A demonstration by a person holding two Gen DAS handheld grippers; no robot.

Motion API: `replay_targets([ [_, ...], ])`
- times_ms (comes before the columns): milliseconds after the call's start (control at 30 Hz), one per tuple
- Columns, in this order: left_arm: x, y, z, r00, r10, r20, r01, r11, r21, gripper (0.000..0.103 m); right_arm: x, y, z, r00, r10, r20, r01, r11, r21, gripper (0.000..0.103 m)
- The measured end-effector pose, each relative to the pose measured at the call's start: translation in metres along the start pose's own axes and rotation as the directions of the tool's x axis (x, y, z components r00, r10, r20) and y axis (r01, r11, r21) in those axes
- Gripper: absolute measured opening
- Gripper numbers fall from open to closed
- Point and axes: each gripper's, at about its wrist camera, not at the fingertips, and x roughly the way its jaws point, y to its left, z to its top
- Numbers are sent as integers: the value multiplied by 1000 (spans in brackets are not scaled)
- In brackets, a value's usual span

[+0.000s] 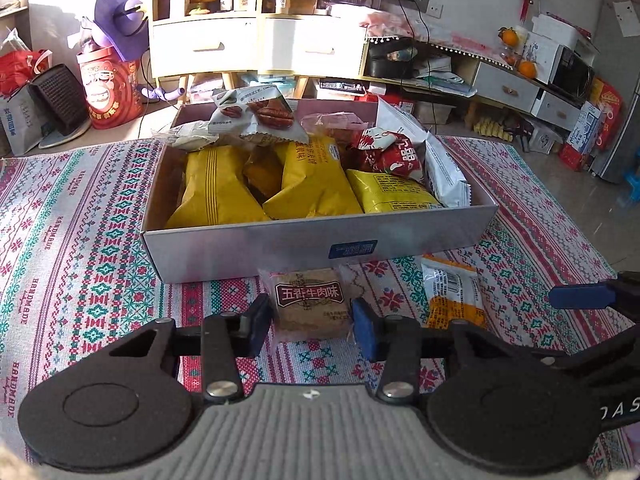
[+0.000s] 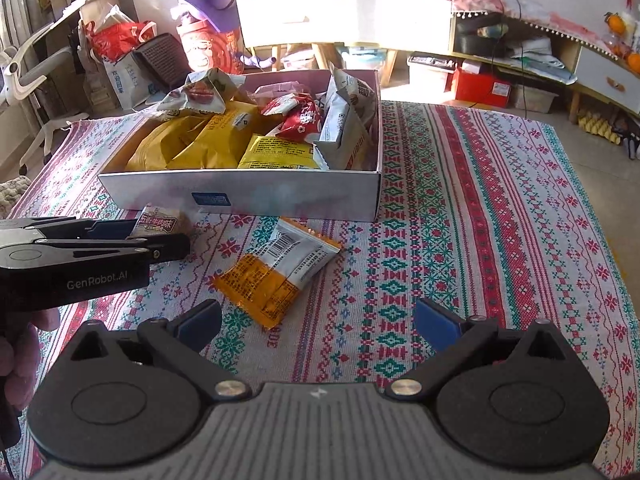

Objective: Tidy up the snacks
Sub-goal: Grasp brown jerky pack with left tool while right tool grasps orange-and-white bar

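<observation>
A small brown snack packet (image 1: 309, 300) with a dark label lies on the patterned tablecloth just in front of the white box (image 1: 248, 246). My left gripper (image 1: 311, 314) has its blue pads against both sides of this packet. From the right wrist view, the packet (image 2: 162, 222) sticks out between the left gripper's fingers (image 2: 116, 230). An orange-and-white packet (image 2: 276, 268) lies flat to its right, also seen as the orange-and-white packet (image 1: 452, 292). My right gripper (image 2: 318, 320) hovers open just short of it, holding nothing. The box (image 2: 256, 196) holds several yellow, red and white snack bags.
The tablecloth (image 2: 480, 220) is bare to the right of the box. A person's hand (image 2: 20, 352) holds the left gripper's handle. Beyond the table stand cabinets, a purple toy, red bags and other floor clutter.
</observation>
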Motion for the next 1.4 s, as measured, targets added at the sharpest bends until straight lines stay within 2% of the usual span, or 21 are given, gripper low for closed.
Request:
replay_targets([
  [167,-11,11,-7,1000,10,-18,-10,1000,-25,50,7,3,2,1000,18,3,-19,999,48,102],
  [300,-16,16,-13,999,15,-31,-15,1000,-10,50,15,3,6,1000,18,7,-18,994,106,102],
  [500,-21,24,-21,999,10,-32,-10,1000,1,51,25,6,11,998,-18,53,9,987,159,100],
  [567,-21,25,-22,999,1,-32,-1,1000,-5,51,26,11,10,997,-44,63,35,990,135,98],
  [700,-19,25,-26,1000,-10,-17,9,1000,-8,56,26,26,2,990,-113,86,113,994,9,84],
  [833,-19,25,-28,1000,-14,0,14,1000,-6,57,18,25,-2,991,-85,104,88,996,-19,65],
  [1033,-20,26,-30,1000,-18,11,18,1000,-7,57,11,15,-4,992,-57,112,62,997,-40,42],
  [1167,-21,25,-30,1000,-12,12,12,1000,-14,57,9,12,-5,993,-49,107,54,998,-43,39],
  [1400,-23,22,-27,1000,-6,12,6,1000,-23,49,5,13,-2,997,-40,64,43,998,-50,37],
])
